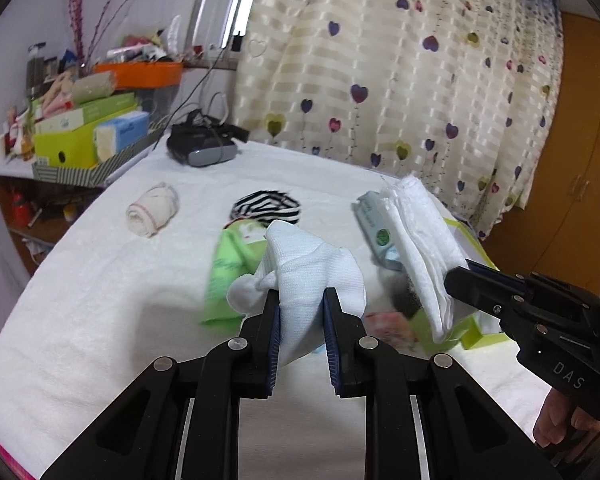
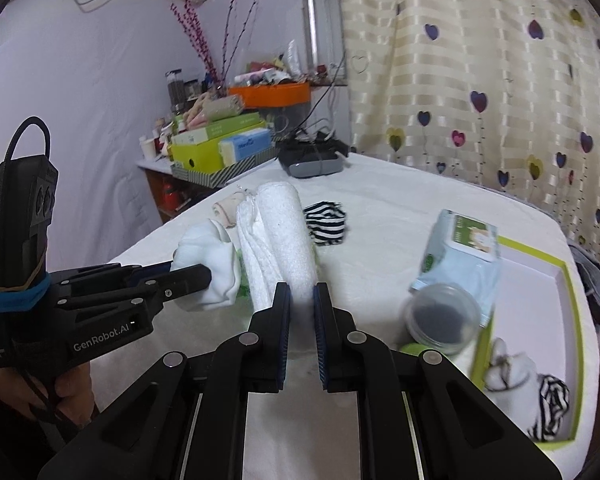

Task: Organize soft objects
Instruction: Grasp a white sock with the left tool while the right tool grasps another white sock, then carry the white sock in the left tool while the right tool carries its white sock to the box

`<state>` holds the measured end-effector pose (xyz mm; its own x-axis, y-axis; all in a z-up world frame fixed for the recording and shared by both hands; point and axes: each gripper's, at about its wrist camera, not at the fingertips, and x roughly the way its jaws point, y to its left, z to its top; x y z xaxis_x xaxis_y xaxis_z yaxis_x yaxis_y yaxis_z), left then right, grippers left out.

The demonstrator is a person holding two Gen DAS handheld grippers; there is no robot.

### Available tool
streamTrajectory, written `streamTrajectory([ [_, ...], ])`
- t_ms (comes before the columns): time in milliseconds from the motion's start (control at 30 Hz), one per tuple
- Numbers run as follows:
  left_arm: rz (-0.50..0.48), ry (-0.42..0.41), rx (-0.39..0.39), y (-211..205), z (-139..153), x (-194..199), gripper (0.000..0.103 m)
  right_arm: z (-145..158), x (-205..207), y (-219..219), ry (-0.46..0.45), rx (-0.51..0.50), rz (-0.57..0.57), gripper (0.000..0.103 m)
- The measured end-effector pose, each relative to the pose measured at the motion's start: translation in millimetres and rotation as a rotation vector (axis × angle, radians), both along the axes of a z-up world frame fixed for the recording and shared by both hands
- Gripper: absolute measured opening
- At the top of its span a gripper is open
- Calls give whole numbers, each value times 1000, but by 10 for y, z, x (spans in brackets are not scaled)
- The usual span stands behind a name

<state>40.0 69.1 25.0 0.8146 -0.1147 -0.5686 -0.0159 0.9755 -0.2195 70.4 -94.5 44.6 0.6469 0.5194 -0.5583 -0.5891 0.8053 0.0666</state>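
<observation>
— Soft things first: the left gripper is clamped on a white knitted sock bundle, and the right gripper is pinched on a folded white terry towel. Both are lifted above the white cloth-covered table.

— Where should they go?

— My guess is the shallow white tray with the lime-green rim at the right, which already holds a white sock and a black-and-white striped sock.

— How do we do it well?

— Carry one at a time. The towel goes first, since the right gripper is nearer the tray. Keep it low enough that the folds don't fall open, and steer round the pale blue wipes pack and the clear round jar with a dark lid standing at the tray's near edge.

— Which way does the towel lie?

— Its long axis runs away from the right wrist camera, straight ahead of the fingers, with the far end tipped slightly left; the jaws grip the near end.

— And the sock bundle?

— Roundish, no clear axis, with a loose lobe hanging left of the jaws. A rolled cream sock and another striped sock lie on the table.
</observation>
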Motion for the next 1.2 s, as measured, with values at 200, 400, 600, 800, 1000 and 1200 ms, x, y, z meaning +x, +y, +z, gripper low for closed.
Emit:
streamTrajectory([
  [200, -43, -15, 20, -251, 81, -14, 19, 38, -91, -277, -11, 33, -48, 12],
  [400, -73, -23, 33, -462, 139, 5, 19, 55, -134, -486, -16, 55, -84, 12],
  [600, -102, -23, 41, -651, 167, 60, 19, 79, -149, -668, -26, 72, -116, 12],
  [800, -141, -32, 52, -867, 212, 125, 19, 89, -150, -877, -32, 89, -154, 12],
  [1000, -183, -36, 64, -1105, 248, 199, 19, 94, -129, -1125, -34, 104, -202, 12],
  [1200, -230, -43, 76, -1362, 291, 290, 19, 103, -92, -1423, -36, 119, -263, 12],
])
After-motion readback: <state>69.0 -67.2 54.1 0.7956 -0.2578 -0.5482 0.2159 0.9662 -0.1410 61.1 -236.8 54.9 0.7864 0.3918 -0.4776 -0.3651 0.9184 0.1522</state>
